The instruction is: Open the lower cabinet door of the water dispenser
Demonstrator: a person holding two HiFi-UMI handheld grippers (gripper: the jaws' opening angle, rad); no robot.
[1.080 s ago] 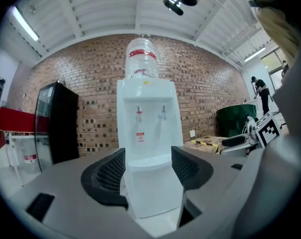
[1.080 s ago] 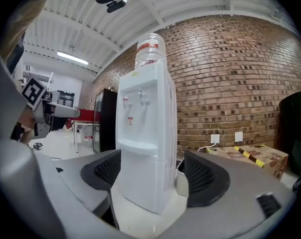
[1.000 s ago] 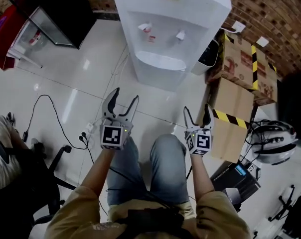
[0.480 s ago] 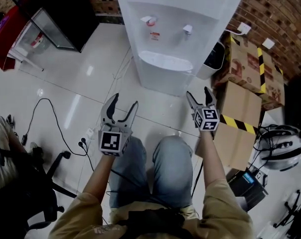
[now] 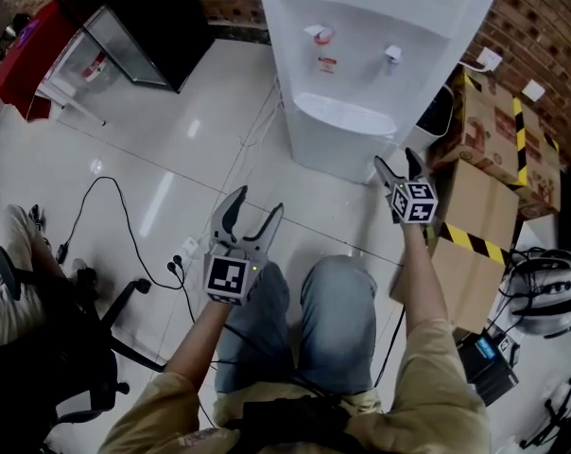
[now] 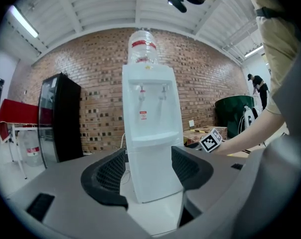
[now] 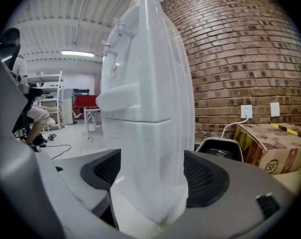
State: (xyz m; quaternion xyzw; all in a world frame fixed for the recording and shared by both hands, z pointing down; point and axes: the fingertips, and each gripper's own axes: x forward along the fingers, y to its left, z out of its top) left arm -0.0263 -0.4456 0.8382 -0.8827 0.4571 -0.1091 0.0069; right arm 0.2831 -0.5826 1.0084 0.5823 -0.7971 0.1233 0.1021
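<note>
The white water dispenser (image 5: 361, 55) stands against the brick wall, its lower cabinet door (image 5: 335, 151) closed. In the left gripper view the dispenser (image 6: 149, 128) faces me, with the door (image 6: 153, 176) framed between the jaws. My left gripper (image 5: 257, 201) is open and hangs over the floor, well short of the door. My right gripper (image 5: 397, 159) is open by the dispenser's lower right corner. In the right gripper view that corner (image 7: 148, 148) fills the gap between the spread jaws of the right gripper (image 7: 150, 178), and no pad presses on it.
Cardboard boxes (image 5: 489, 130) with yellow-black tape stand right of the dispenser, a black bin (image 5: 437, 112) between them. A black cabinet (image 5: 139, 17) and a red table (image 5: 25, 60) are at the left. Cables and a power strip (image 5: 183, 252) lie on the floor. An office chair (image 5: 49, 348) is lower left.
My right gripper has gone forward to the dispenser's lower right corner. My left gripper has shifted a little and sunk slightly. Both stayed open.
</note>
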